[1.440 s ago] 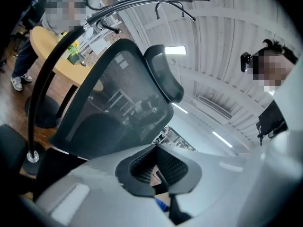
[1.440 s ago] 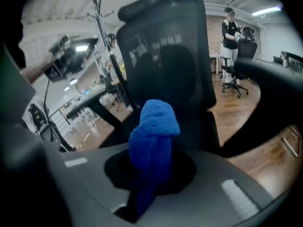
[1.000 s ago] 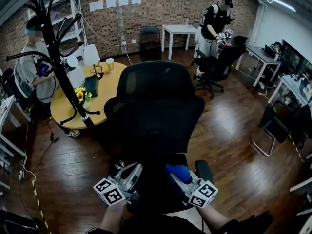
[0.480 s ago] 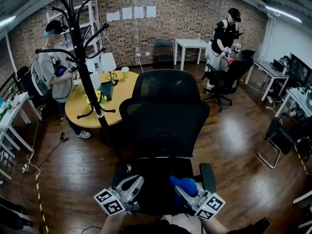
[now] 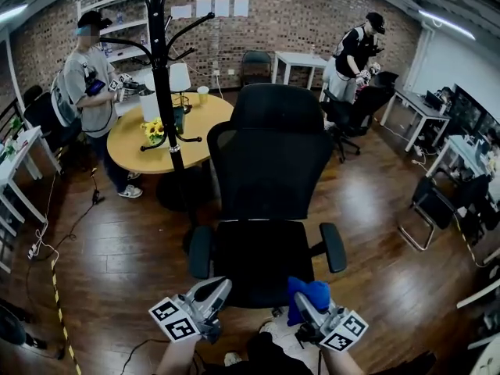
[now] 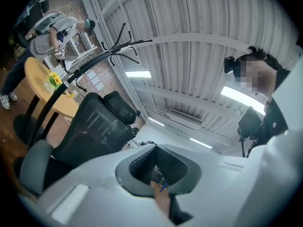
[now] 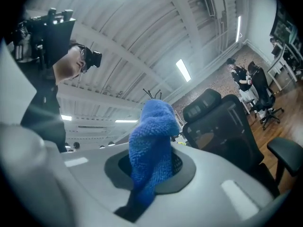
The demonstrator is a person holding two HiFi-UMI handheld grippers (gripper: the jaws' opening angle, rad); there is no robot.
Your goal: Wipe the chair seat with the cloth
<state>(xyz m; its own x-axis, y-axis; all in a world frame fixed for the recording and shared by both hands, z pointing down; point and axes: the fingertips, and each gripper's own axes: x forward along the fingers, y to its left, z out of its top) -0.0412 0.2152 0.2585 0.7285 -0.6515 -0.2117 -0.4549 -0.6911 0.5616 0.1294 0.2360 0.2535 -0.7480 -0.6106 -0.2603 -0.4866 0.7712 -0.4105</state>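
While upturned, hand-held gripper (image 5: 305, 309) round cloth (image 5: 309, 291).

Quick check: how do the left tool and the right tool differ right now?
The right tool is clamped on the blue cloth; the left tool is closed on nothing. The right tool's tip is buried in bunched cloth; the left tool's tip is bare. The left tool sits near the front left corner of the chair seat, the right tool near its front right. Both point toward the seat.
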